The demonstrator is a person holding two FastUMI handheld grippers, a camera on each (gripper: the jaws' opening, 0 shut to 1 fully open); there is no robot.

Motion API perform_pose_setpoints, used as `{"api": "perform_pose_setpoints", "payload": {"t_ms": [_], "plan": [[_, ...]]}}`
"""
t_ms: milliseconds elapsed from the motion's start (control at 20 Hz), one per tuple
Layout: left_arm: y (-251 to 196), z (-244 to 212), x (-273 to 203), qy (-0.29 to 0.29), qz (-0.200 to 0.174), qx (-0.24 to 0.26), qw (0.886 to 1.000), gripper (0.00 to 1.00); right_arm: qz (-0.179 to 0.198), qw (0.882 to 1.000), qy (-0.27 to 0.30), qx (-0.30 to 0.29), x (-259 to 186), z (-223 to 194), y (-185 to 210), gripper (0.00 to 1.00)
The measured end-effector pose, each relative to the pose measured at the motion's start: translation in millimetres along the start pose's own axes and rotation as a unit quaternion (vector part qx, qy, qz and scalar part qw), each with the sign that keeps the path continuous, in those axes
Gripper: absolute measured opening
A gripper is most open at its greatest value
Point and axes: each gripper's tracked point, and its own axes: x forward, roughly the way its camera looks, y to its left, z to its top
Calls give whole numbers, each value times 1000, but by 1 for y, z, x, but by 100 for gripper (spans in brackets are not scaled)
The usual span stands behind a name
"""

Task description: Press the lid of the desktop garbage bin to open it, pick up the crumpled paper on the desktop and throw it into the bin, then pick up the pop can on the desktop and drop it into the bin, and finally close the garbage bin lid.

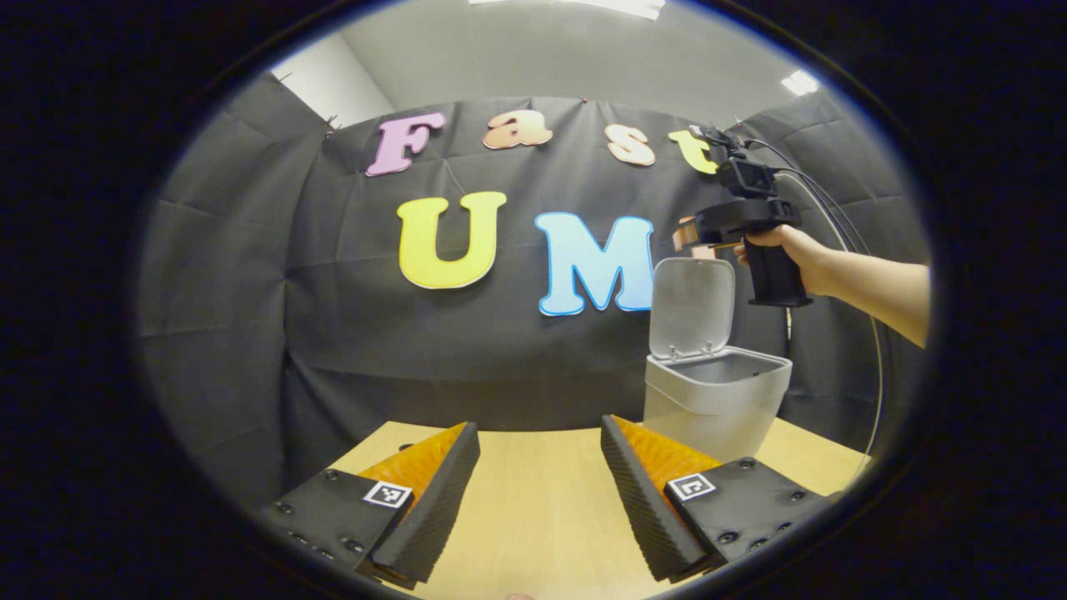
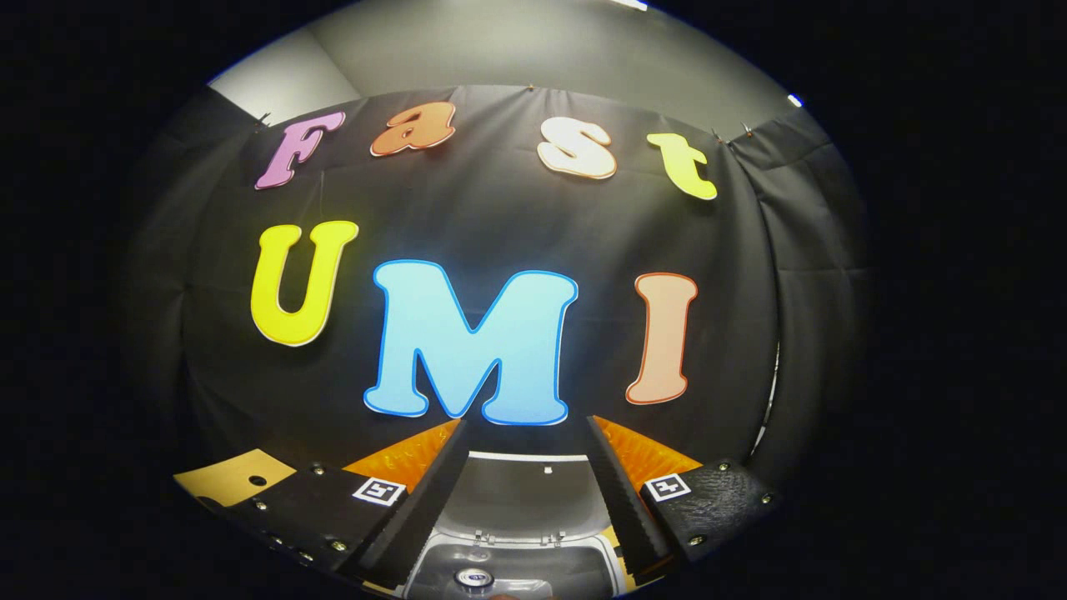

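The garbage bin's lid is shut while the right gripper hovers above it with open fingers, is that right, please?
Not quite: the garbage bin has its lid standing open, as the left gripper view shows. The right gripper does hover above it with open fingers.

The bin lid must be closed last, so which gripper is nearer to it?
Right. The right gripper hovers just above the raised bin lid; the left gripper sits back over the table, apart.

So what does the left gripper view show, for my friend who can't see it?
A pale bin stands on a wooden table with its lid up. Above the lid, a hand holds the right gripper. The left gripper is open near the table.
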Motion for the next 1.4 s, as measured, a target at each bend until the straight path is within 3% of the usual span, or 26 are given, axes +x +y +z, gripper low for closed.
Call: {"api": "perform_pose_setpoints", "payload": {"t_ms": [350,450,500,600,650,700,800,1150,1200,1250,1400], "plan": [[-1,5,7,-2,27,3,1000,100,-23,1000,6,17,24,-14,-25,89],[-5,3,9,-1,27,0,1000,95,-13,999,13,30,24,-16,-23,89],[-6,4,9,-2,29,2,1000,100,-6,999,20,43,21,-19,-25,89],[-9,4,9,-3,30,6,1000,100,-2,998,26,54,17,-21,-24,89],[-10,5,10,-5,29,8,1000,95,-1,998,25,49,13,-23,-24,89],[-11,6,8,-6,27,10,1000,100,0,999,22,44,9,-23,-24,90],[-16,7,7,-7,24,12,1000,96,-4,999,17,41,0,-24,-23,90],[-27,5,-4,-7,14,12,1000,100,1,999,15,44,-36,-39,-22,89],[-28,5,-6,-8,13,11,1000,90,2,999,16,44,-41,-41,-22,89],[-28,5,-8,-8,12,11,1000,100,3,999,17,43,-45,-46,-21,89],[-31,7,-11,-10,8,14,1000,100,10,998,37,42,-60,-61,-19,90]]}}
